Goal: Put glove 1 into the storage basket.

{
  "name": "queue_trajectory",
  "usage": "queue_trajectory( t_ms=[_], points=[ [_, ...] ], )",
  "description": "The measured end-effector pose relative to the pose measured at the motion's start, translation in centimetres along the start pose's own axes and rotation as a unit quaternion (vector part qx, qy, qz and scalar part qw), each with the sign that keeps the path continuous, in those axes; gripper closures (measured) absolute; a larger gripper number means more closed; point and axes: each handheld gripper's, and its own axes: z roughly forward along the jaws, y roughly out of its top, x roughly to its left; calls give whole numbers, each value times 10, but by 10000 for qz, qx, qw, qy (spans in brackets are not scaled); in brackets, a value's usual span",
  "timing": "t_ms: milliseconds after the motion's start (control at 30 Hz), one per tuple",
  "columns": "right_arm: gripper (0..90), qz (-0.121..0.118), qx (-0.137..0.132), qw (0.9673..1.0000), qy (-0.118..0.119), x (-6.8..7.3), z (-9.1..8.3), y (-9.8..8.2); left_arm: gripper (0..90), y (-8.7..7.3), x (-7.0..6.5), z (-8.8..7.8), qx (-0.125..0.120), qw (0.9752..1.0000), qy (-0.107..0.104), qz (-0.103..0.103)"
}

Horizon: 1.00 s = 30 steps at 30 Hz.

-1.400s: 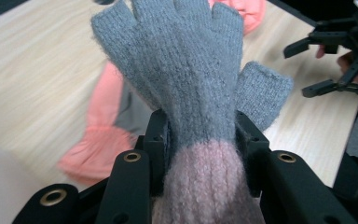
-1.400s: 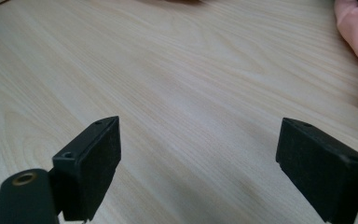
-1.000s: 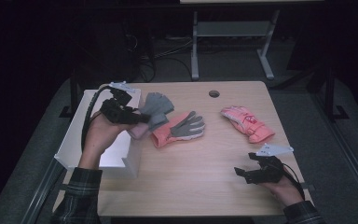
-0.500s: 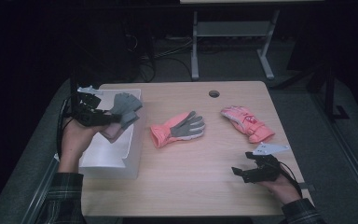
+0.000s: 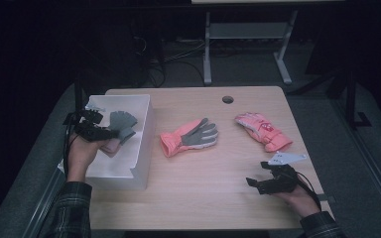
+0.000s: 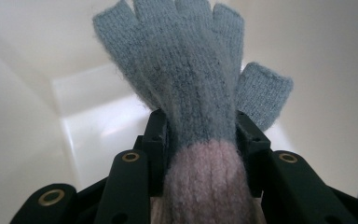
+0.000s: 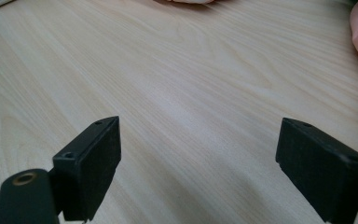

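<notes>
A pale wooden table [image 5: 218, 163] stood in a dark room, with a white bin [image 5: 144, 129] at its left end. The left gripper [image 5: 101, 132] hung inside the bin, its jaws clamped on a knitted glove [image 6: 191, 84] at the line where the grey hand met the pink cuff; the grey fingers fanned out ahead of the jaws over the bin's white floor, and the cuff ran back between them toward the hand. The glove was not yet let go, so this one drop was near its end but unfinished.

The right gripper [image 5: 257, 182] rested low at the table's near right side, jaws wide apart with nothing between them, bare wood ahead of it. Beyond it and to its left lay a coral glove [image 5: 188, 139] with a grey palm; ahead and slightly to its right lay a pink glove [image 5: 263, 130]. Both were out on the table, well apart from the bin.

By my reading, one glove was almost binned and two were left to collect, the pink one lying nearest the idle gripper.
</notes>
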Motion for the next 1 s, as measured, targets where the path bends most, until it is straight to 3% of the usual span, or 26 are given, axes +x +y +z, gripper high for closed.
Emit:
queue_trajectory(
  t_ms=[133,400,433,567,733,833,1000],
  points=[
    [138,18,40,10000,-11,0,1,0,628,-6,7,11,135,9998,119,-84],
    [138,15,33,10000,-10,1,-1,-2,620,-15,10,33,466,9985,255,-93],
    [138,33,35,10000,-20,1,-1,-3,616,-17,10,40,624,9975,317,-90],
    [139,64,50,10000,2,0,-1,-3,570,-21,8,50,872,9948,510,-80],
    [138,54,49,10000,43,1,-2,-4,410,-20,4,52,906,9936,646,-169],
    [139,75,67,9999,59,1,-3,-5,348,-19,2,47,760,9947,648,-257],
    [139,70,108,9999,80,2,-3,-5,220,-11,-2,35,558,9959,677,-207]
  ],
)
